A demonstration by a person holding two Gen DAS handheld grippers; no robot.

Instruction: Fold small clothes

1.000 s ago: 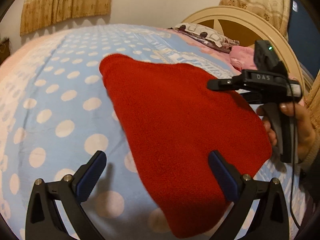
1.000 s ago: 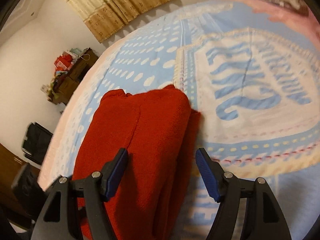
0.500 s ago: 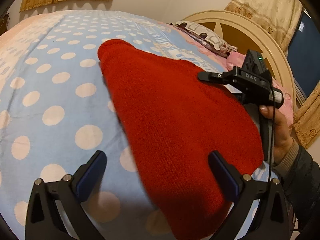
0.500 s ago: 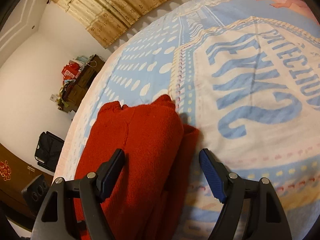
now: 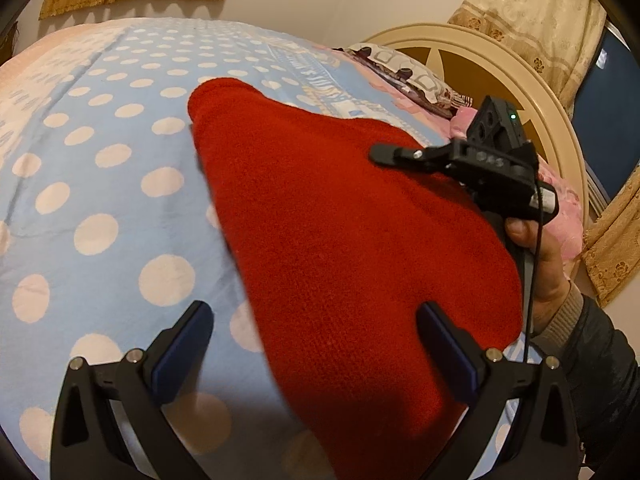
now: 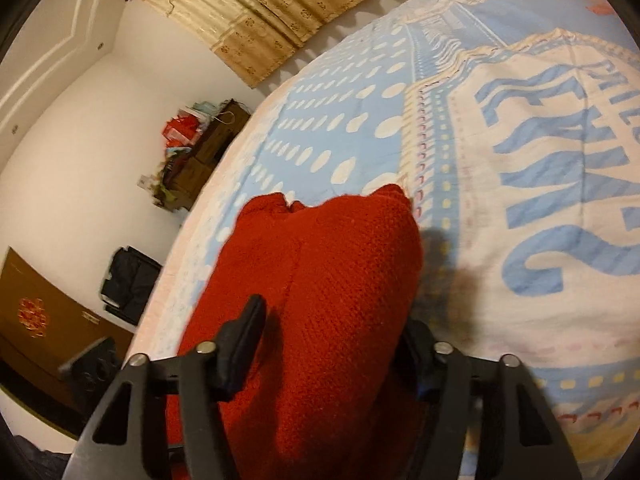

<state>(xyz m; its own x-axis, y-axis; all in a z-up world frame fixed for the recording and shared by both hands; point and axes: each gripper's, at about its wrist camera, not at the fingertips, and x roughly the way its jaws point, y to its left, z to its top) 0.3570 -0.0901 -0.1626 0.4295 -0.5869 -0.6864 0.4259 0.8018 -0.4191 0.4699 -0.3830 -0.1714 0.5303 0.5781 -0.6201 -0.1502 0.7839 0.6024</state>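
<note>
A: Lying where, the red knit garment [image 5: 340,248]?

B: Resting folded on the dotted bed cover [image 5: 100,152], long axis running away from both claws toward the curtains [image 6: 260,12].

A: Right claw [image 6: 332,344]?

B: Straddling the garment's thick near fold, having just been closing to a half-wide gap; pads flanking the knit, not visibly pinching yet.

A: Left claw [image 5: 316,344]?

B: Gaping wide, holding nothing, hovering over the near left edge, 1 finger above cloth, 1 above bed.

A: Nearer for the next fold?

B: Probably the right, sitting at the bulky end already.
</note>
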